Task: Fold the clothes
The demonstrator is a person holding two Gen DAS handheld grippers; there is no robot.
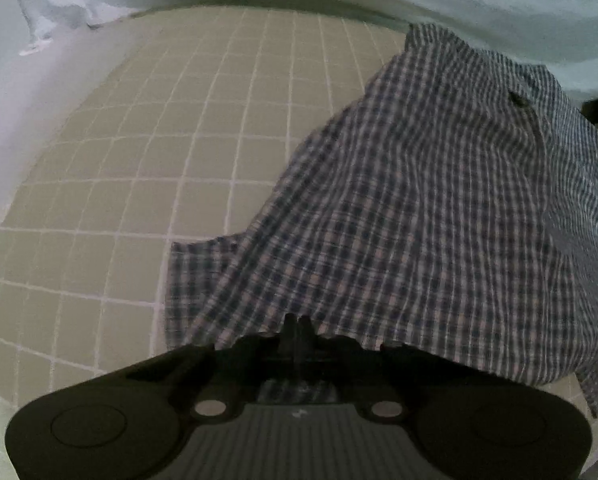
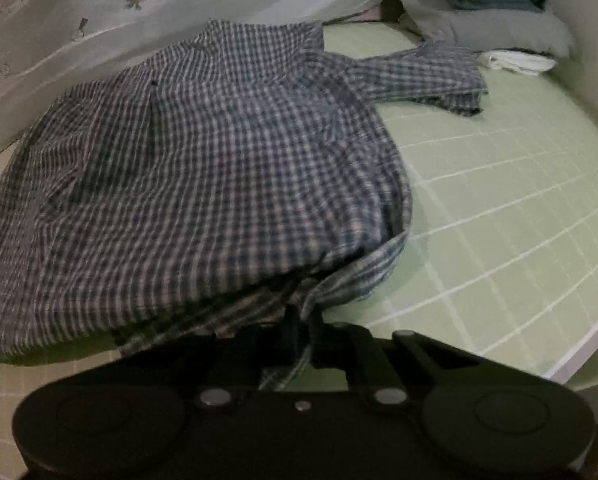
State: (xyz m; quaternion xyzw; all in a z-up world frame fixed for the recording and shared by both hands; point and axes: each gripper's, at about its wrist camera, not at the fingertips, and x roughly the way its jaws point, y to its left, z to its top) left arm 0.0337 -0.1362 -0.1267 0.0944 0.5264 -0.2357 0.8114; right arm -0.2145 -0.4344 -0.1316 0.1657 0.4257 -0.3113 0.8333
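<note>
Plaid shirt (image 1: 431, 208) spread over green grid mat (image 1: 147, 168), collar end toward carrot-print sheet (image 1: 499, 4). Left gripper (image 1: 297, 326) pinched on shirt hem; right gripper (image 2: 301, 320) clamped on other hem corner. Sleeve (image 2: 423, 76) pointed toward folded clothes stack (image 2: 495, 8) at mat's far corner.

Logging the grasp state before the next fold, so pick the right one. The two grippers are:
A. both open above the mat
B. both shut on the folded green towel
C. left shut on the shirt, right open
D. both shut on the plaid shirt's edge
D: the left gripper and the right gripper each have fingers pinched together on the plaid shirt hem.
</note>
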